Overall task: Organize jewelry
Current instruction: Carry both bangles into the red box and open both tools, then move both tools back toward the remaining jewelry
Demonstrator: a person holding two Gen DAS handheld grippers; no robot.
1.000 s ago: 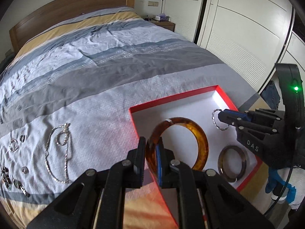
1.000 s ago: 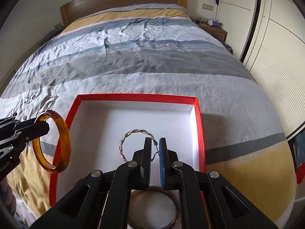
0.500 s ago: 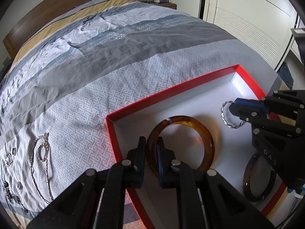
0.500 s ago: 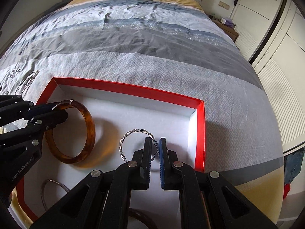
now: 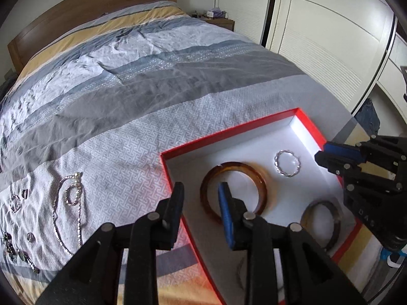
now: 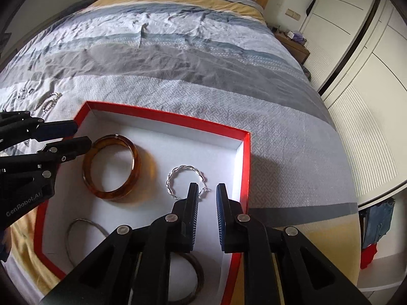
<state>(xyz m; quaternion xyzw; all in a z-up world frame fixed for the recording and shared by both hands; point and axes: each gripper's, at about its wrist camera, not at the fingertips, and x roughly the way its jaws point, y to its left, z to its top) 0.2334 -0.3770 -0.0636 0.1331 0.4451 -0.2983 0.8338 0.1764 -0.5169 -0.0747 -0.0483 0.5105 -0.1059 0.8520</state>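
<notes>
Amber bangle [image 5: 233, 190] and twisted silver bracelet [image 6: 187, 181] now lie released in red box [image 5: 229, 133], no longer held. Left gripper [image 5: 201, 203] and right gripper [image 6: 206, 198] jaws just opened, parted, empty. Next, likely: fetch chain [image 5: 67, 213], frame lower left.

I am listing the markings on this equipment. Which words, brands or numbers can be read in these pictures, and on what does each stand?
"GenRobot.AI": white letters on the black body of the left gripper, in the right wrist view.
"DAS": faint letters on the black body of the right gripper, in the left wrist view; perhaps only part of a longer word.
Red-rimmed white cardboard box: no text visible.
</notes>
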